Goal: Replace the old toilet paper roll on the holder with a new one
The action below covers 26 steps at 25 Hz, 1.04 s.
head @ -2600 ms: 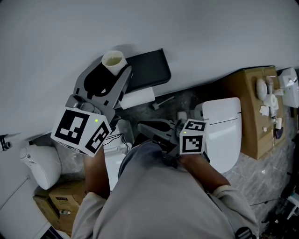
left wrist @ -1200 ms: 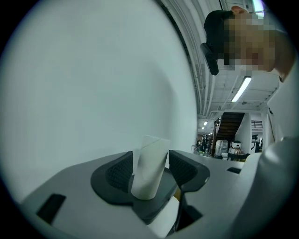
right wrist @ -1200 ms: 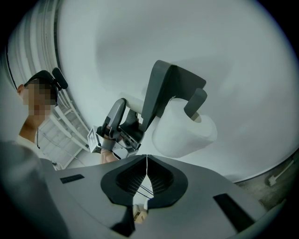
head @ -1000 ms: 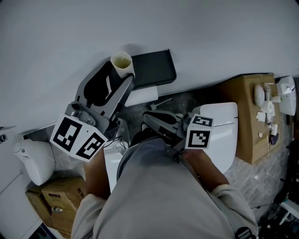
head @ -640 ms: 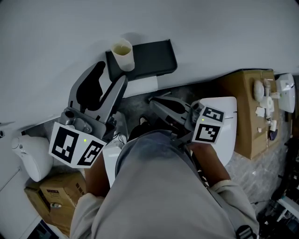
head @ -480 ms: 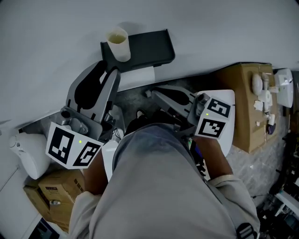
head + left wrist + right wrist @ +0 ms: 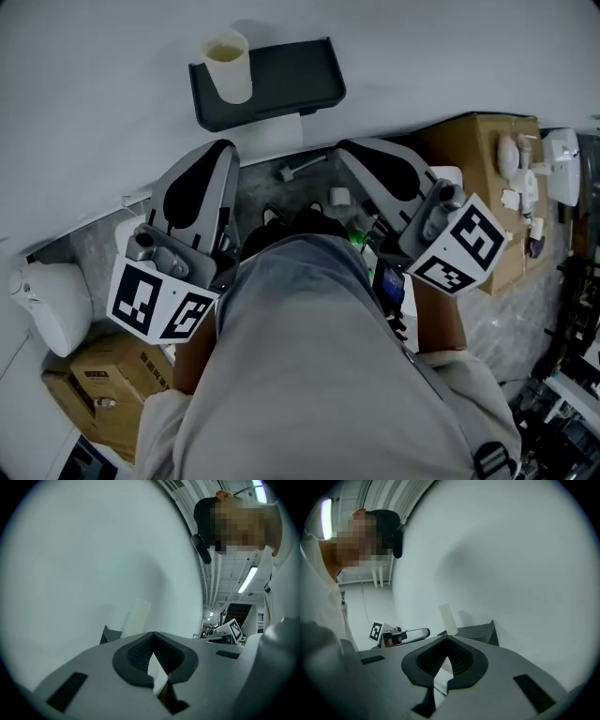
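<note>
A bare cardboard tube [image 7: 228, 66] stands upright on the left end of the black wall holder [image 7: 281, 80]. A white strip [image 7: 274, 137] shows just under the holder. My left gripper [image 7: 222, 155] is below the tube and apart from it, jaws shut with nothing between them. My right gripper [image 7: 349, 152] is below the holder's right end, also shut and empty. In the left gripper view the shut jaws [image 7: 152, 638] point at the wall, with the tube [image 7: 138, 616] ahead. The right gripper view shows shut jaws [image 7: 446, 641], the tube [image 7: 447, 618] and the holder [image 7: 480, 631].
A white toilet [image 7: 448, 174] is half hidden behind my right gripper. A cardboard box [image 7: 473, 155] with small items stands at the right. A white appliance [image 7: 52, 305] and another box [image 7: 98, 375] are at the lower left. A metal bolt [image 7: 300, 169] lies on the floor.
My left gripper let go of the tube on the holder, drew back and shut. My right gripper rose from near my body, rolled, and now points at the wall.
</note>
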### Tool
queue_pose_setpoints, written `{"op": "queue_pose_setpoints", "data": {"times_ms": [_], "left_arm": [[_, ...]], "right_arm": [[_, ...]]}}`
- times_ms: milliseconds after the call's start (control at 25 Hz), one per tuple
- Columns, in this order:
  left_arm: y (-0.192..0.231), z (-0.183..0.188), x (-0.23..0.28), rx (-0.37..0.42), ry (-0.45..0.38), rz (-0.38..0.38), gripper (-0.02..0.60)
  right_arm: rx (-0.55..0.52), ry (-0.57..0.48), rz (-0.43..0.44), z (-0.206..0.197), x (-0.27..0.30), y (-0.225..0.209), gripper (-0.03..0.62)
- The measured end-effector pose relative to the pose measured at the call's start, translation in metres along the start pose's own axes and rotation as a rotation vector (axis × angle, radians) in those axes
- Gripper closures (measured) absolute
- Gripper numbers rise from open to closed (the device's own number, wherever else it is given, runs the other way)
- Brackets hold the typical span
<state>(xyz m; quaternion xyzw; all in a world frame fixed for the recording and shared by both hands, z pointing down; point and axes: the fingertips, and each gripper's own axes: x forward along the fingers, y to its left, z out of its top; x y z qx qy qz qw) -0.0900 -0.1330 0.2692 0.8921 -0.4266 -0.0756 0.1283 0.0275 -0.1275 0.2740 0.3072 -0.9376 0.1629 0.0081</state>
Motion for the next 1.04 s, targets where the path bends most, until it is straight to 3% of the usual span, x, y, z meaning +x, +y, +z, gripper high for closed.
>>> {"op": "queue_pose_setpoints", "data": {"times_ms": [160, 1040], "left_arm": [[0.003, -0.003, -0.004, -0.025, -0.008, 0.006, 0.577], [0.012, 0.009, -0.005, -0.057, -0.054, 0.031, 0.577]], "right_arm": [[-0.075, -0.014, -0.057, 0.009, -0.005, 0.000, 0.577], [-0.113, -0.010, -0.090, 0.019, -0.005, 0.004, 0.577]]}}
